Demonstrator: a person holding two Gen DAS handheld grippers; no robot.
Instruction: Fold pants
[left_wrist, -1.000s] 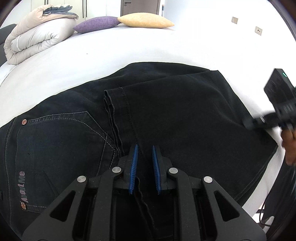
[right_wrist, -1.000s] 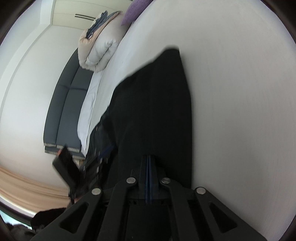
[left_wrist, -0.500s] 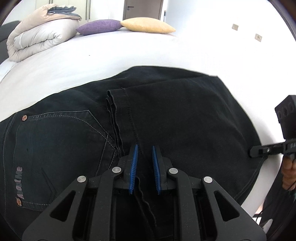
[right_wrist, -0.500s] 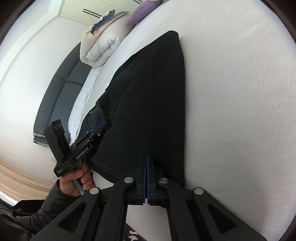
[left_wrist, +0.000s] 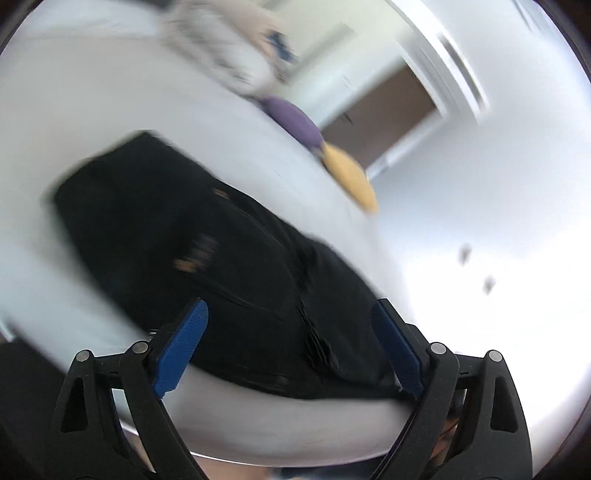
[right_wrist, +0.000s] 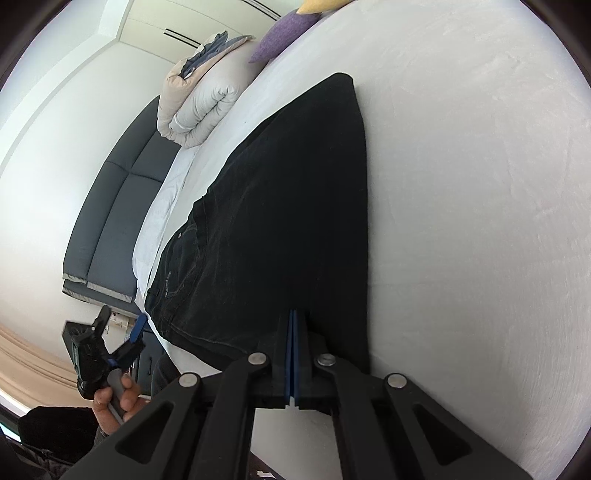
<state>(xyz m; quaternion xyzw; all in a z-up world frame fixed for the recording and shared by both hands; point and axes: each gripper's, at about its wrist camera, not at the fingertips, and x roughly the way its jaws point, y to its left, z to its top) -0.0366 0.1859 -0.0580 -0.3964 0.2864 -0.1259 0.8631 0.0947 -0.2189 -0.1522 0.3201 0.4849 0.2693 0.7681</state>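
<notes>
Wide bed (right_wrist: 480, 184) under a plain white sheet fills most of both views; everything below is placed against it. At its head end: a purple pillow (right_wrist: 284, 33), a yellow pillow (left_wrist: 349, 177) just beside it, and a rolled cream-and-white duvet (right_wrist: 199, 107) with something blue-grey tucked on top. Beyond the bed's far side, a dark grey padded bench or sofa (right_wrist: 110, 229) against a white wall. Brown door (left_wrist: 384, 118) past the head end. Left wrist view heavily motion-blurred.

Pants (right_wrist: 280, 221): black denim, lying flat on the bed near its foot edge, folded lengthwise so the legs are stacked. Waist end with pocket stitching and a rivet points toward the sofa side; the leg end narrows toward the pillows. Orange-brown label patch shows as a smear in the left view.

Left gripper (left_wrist: 291, 350): off the bed's edge, blue pads spread wide and opening, nothing between them that they touch; a hand (right_wrist: 114, 400) holds its handle.

Right gripper (right_wrist: 293, 354): pads pressed together at the pants' near edge; whether cloth is pinched between them cannot be told.
</notes>
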